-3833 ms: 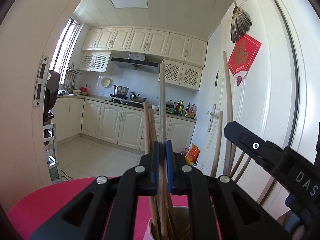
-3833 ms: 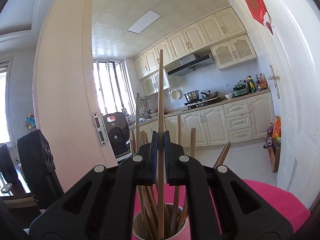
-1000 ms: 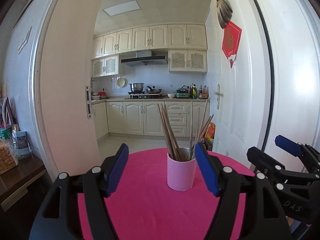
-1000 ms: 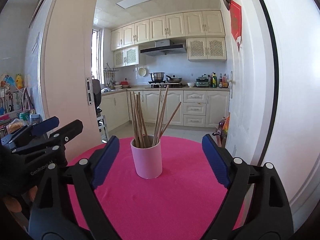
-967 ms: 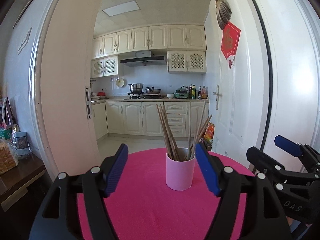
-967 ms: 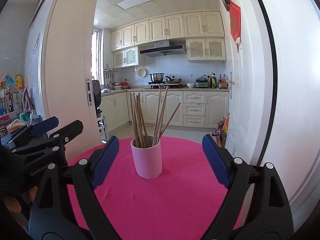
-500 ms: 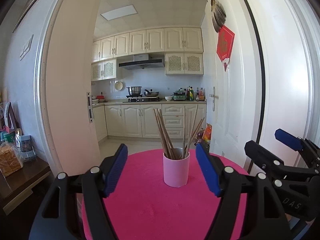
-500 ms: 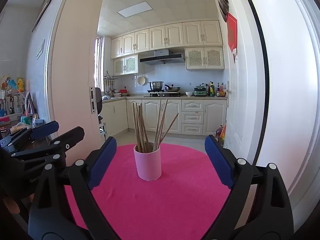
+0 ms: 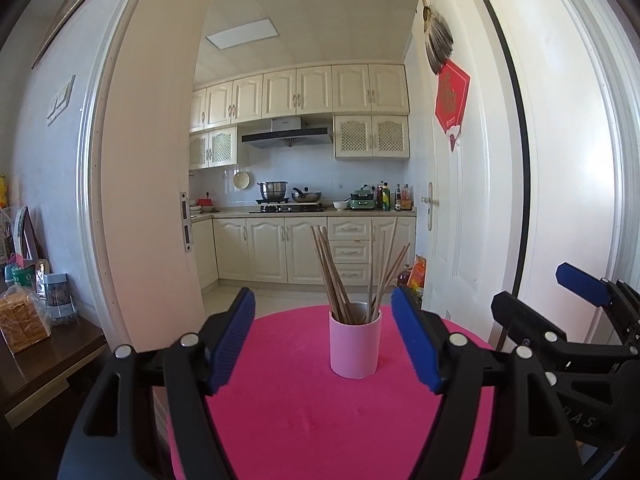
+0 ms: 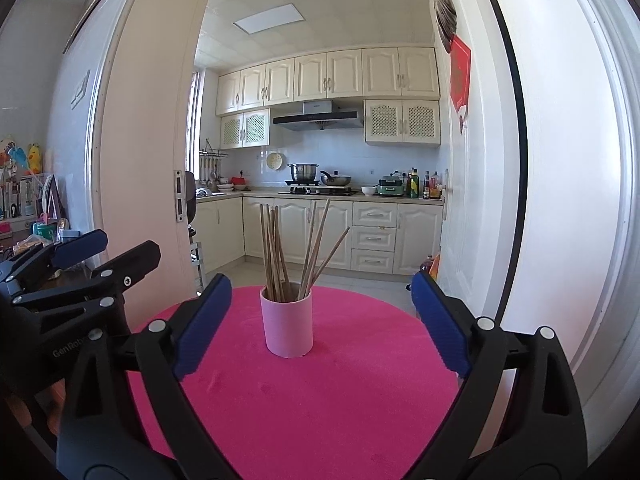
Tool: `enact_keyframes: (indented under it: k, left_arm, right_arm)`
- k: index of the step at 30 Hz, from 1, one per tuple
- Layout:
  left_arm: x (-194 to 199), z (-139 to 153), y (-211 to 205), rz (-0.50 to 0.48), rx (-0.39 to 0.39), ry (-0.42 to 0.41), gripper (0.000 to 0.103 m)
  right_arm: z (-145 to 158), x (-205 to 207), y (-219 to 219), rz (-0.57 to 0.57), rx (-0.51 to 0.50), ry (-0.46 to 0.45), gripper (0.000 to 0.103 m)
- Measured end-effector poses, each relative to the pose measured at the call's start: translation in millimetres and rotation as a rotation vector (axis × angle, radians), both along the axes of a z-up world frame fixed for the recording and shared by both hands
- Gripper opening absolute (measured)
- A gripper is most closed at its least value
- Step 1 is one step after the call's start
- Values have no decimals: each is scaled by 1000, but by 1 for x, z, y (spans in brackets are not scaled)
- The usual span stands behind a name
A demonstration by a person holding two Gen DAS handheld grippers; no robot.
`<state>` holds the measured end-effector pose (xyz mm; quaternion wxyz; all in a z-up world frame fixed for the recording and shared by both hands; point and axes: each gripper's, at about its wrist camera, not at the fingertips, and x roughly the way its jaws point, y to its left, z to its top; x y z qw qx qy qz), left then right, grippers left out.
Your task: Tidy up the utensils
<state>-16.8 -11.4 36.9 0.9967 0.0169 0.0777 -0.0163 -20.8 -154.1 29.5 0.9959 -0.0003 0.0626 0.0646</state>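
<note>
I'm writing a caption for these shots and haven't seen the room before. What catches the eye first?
A pale pink cup packed with wooden chopsticks stands alone in the middle of a round table under a bright pink cloth. The open left gripper and open right gripper frame it, both empty. Behind, a doorway opens onto a cream kitchen.

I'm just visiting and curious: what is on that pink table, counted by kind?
Pink cup: 1
Wooden chopsticks standing in the cup: about 10; they overlap, so I cannot be exact
Total: about 11 things on the pink table
</note>
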Motion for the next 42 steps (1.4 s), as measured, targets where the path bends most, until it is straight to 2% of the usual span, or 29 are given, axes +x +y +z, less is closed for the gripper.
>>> enact_keyframes:
  k: [42]
  left_arm:
    - [6,5,-6,12,18,-2,70]
  right_arm:
    - [0,6,-6,14,15,20,90]
